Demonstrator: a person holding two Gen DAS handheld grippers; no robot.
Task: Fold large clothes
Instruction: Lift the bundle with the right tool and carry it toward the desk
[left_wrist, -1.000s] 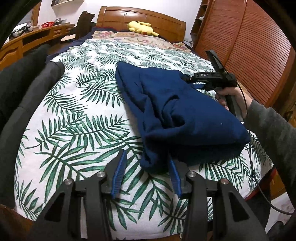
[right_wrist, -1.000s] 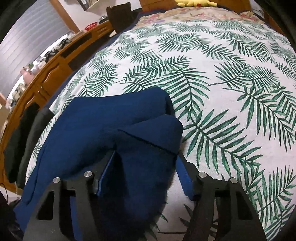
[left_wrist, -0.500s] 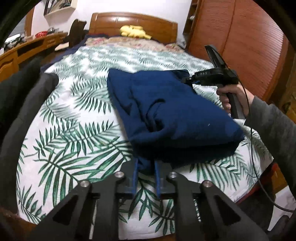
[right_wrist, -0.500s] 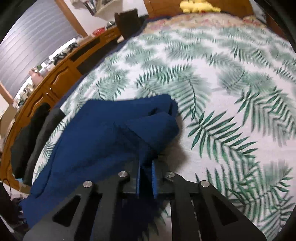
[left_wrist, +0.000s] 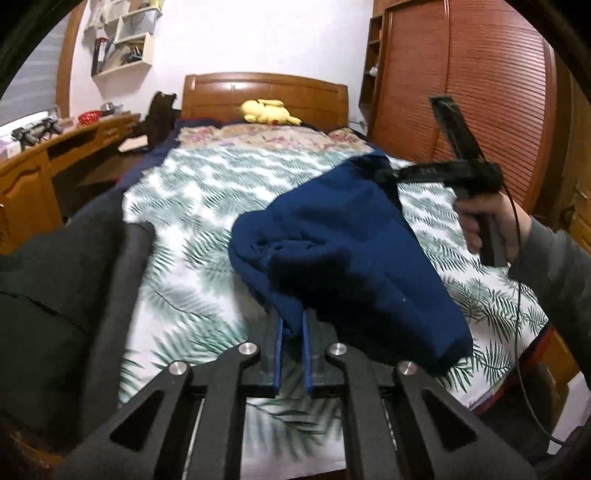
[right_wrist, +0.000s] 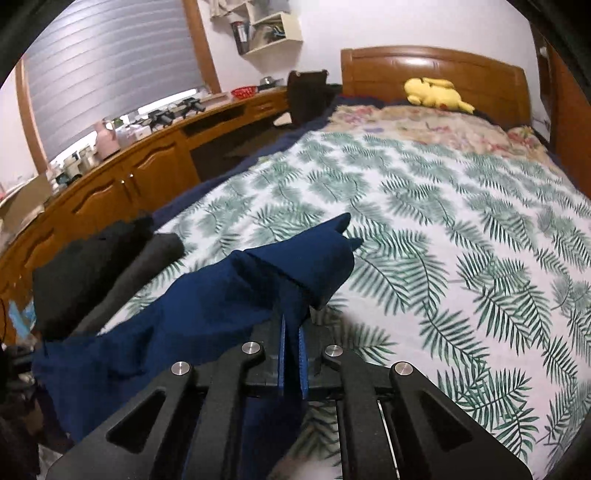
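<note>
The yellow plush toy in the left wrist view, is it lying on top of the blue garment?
No, the yellow plush toy lies far off by the headboard, while the blue garment is held near the bed's foot.

My black fingers (left_wrist: 280, 347) carry blue pads; navy garment (left_wrist: 354, 254); white bedspread (right_wrist: 461, 236) printed with green palm fronds; yellow plush toy (right_wrist: 436, 94); reddish-brown wooden headboard (left_wrist: 266, 92).

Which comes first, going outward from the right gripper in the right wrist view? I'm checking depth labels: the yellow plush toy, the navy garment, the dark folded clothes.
1. navy garment, clamped in the right gripper.
2. dark folded clothes, left, at the bed's edge.
3. yellow plush toy, far end, by the headboard.
</note>
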